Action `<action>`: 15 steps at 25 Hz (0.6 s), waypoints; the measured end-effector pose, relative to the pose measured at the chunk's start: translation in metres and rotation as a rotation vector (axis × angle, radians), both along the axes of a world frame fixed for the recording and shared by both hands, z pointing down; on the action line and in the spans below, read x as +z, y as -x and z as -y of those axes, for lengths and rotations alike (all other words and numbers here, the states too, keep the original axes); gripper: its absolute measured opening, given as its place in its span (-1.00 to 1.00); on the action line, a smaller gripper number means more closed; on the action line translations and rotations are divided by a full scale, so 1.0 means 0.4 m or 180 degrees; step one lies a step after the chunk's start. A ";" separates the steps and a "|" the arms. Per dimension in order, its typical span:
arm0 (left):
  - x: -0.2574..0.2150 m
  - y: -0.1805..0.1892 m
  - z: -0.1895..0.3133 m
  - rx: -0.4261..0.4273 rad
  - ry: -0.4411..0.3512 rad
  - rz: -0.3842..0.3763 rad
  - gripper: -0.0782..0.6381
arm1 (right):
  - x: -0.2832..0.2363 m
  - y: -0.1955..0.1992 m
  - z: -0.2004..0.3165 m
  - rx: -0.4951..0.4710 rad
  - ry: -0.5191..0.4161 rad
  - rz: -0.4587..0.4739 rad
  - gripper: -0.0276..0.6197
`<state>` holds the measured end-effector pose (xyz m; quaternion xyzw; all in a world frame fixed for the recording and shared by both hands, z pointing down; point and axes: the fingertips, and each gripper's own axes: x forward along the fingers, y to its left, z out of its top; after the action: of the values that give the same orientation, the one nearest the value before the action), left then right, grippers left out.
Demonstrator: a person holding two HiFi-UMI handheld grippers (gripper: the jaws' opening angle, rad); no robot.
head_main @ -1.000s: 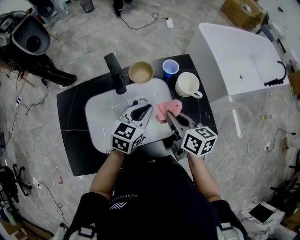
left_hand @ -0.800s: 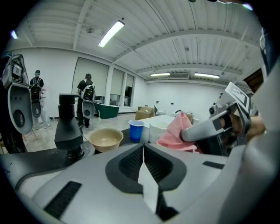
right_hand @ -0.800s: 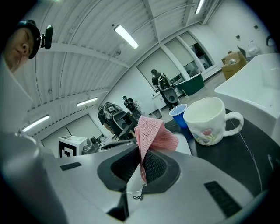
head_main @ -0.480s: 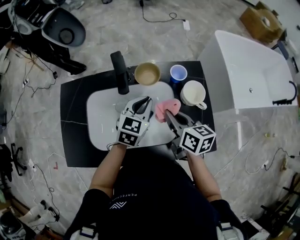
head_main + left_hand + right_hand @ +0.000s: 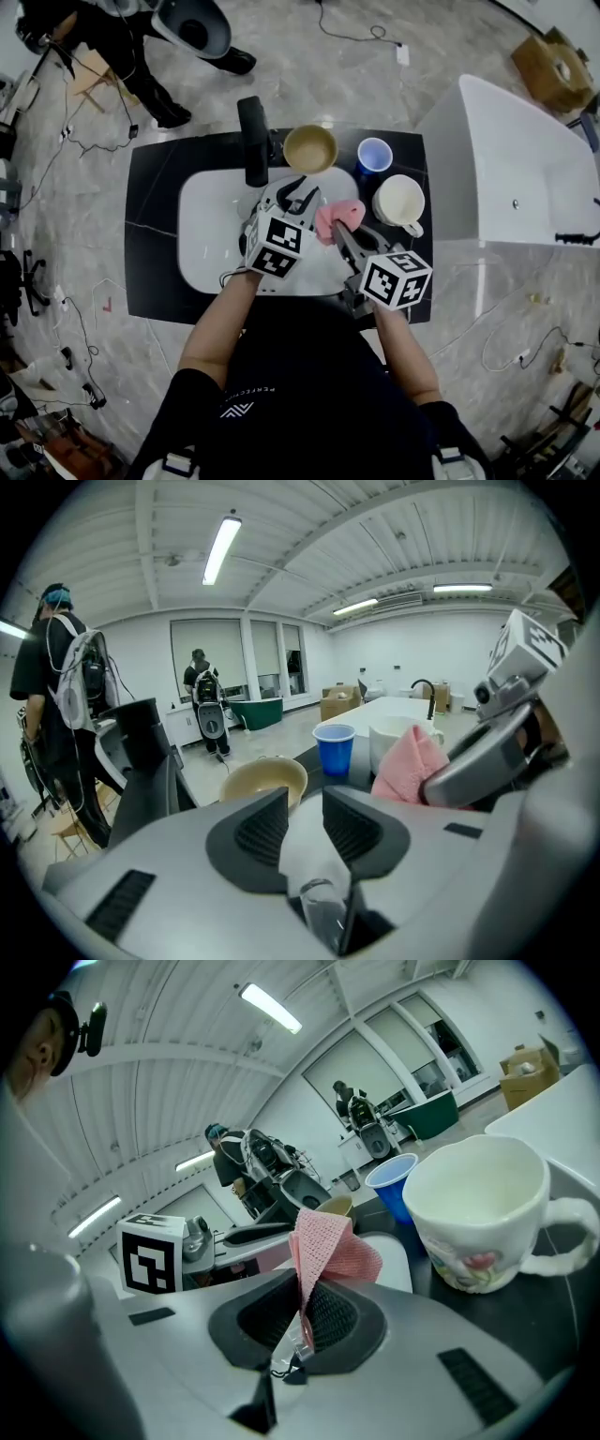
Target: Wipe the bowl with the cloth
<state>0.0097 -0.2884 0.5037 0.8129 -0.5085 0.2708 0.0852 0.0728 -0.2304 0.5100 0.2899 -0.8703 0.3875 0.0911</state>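
The left gripper (image 5: 305, 808) was held over the white sink (image 5: 211, 225), which was set into a black counter (image 5: 155, 244). Its jaws had just been opening and were seen standing a narrow gap apart, with nothing between them. They were pointed toward the far edge of the sink, where the tan bowl (image 5: 310, 148) was seen upright on the counter, just right of the black faucet (image 5: 253, 141). The bowl was not touched by either gripper.

The right gripper (image 5: 305, 1312) was held near and to the right of the left one. Its jaws were closed on a pink cloth (image 5: 323, 1251), which was pinched by one part, while the rest was bunched up beyond the jaw tips. In the head view the cloth was seen above the right side of the sink, just beside the left gripper's jaws.

To the right of the bowl, a blue cup (image 5: 374, 155) was seen upright on the counter. A white mug (image 5: 400, 200) with a floral print was placed nearer than the cup, with its handle turned to the right; no contents could be made out in it. A white bathtub (image 5: 506, 169) was seen on the floor to the right of the counter.
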 end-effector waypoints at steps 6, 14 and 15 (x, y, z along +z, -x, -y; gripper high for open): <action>0.022 -0.016 0.058 0.0063 -0.0016 0.0436 -0.44 | 0.034 0.002 0.008 -0.0107 0.0130 0.0011 -0.79; 0.102 -0.025 0.080 0.0256 0.0299 0.1055 -0.31 | 0.061 0.004 0.008 -0.0218 0.0251 0.0011 -0.78; 0.106 -0.026 0.084 0.0247 0.0307 0.1086 -0.31 | 0.064 0.002 0.008 -0.0223 0.0265 0.0015 -0.78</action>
<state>0.0202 -0.3221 0.5459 0.7691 -0.4703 0.4320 0.0260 0.0720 -0.2337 0.5355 0.2543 -0.8632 0.4207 0.1145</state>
